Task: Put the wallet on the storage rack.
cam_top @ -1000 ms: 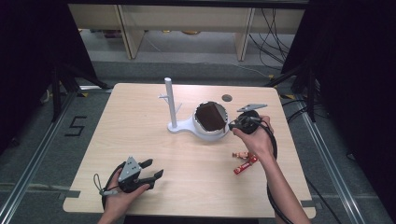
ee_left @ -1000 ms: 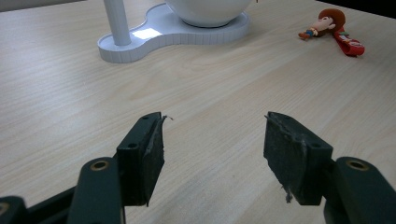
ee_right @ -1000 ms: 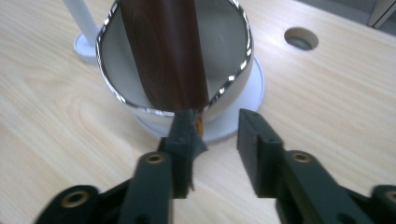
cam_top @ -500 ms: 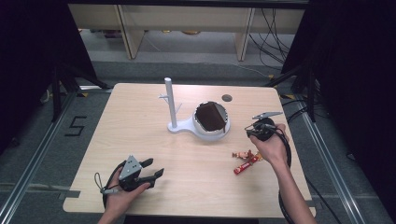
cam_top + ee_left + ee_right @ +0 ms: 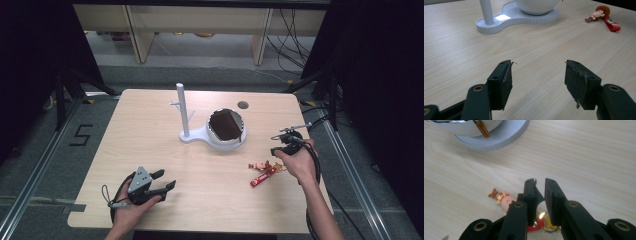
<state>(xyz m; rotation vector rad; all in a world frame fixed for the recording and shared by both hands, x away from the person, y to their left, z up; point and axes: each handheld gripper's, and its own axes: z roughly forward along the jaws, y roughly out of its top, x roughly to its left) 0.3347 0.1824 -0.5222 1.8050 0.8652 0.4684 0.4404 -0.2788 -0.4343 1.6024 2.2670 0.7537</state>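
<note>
A doll keychain (image 5: 263, 171) with a red strap lies on the table at the right. My right gripper (image 5: 276, 149) hangs just above and beyond it, held in a hand. In the right gripper view its jaws stand almost together with only a thin slit, nothing between them, and the doll keychain (image 5: 502, 198) lies under and behind them. My left gripper (image 5: 166, 179) rests near the table's front left, open and empty (image 5: 539, 67). A white stand (image 5: 200, 135) with an upright post and a bowl (image 5: 226, 140) holding a dark brown slab (image 5: 225, 125) is at the table's middle.
A small round hole (image 5: 243, 105) is in the table behind the bowl. The stand's base (image 5: 509, 18) and the doll keychain (image 5: 602, 15) lie well ahead of the left gripper. A small brown clip (image 5: 481, 128) hangs at the bowl's side.
My right gripper has drawn away from the bowl, moving right and toward the near edge, to a spot above the keychain. The left gripper has stayed put.
</note>
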